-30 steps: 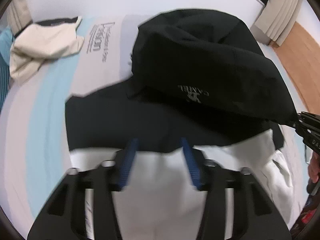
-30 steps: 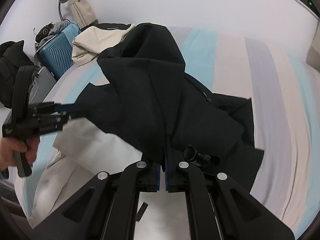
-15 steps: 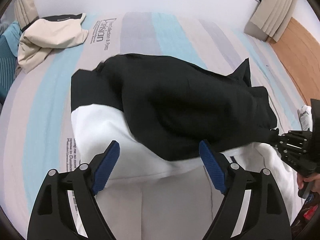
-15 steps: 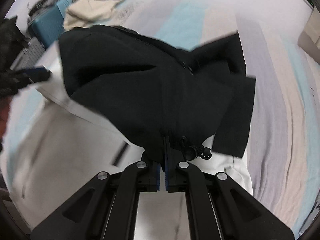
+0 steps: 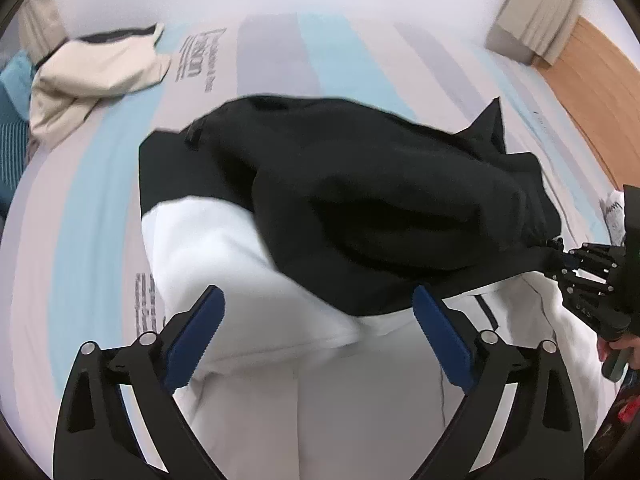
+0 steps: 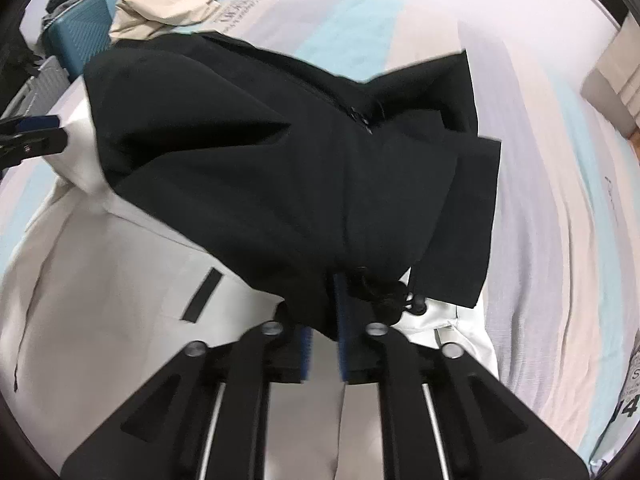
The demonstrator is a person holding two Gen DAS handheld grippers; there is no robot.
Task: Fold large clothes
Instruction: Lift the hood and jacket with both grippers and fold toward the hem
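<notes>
A striped mattress [image 5: 100, 216] in pale blue, grey and beige bands is seen, with printed lettering [image 5: 198, 60] near its far end. A crumpled cream garment [image 5: 96, 76] is laid at the far left corner, beside the lettering. A teal suitcase [image 6: 82, 36] is stood just off the mattress edge, with dark items piled on top. Beige curtains [image 5: 540, 20] and a wooden floor [image 5: 596, 92] are visible at far right.

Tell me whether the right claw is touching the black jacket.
Touching. The right wrist view shows the right claw pinching the black jacket hem between its blue pads.
</notes>
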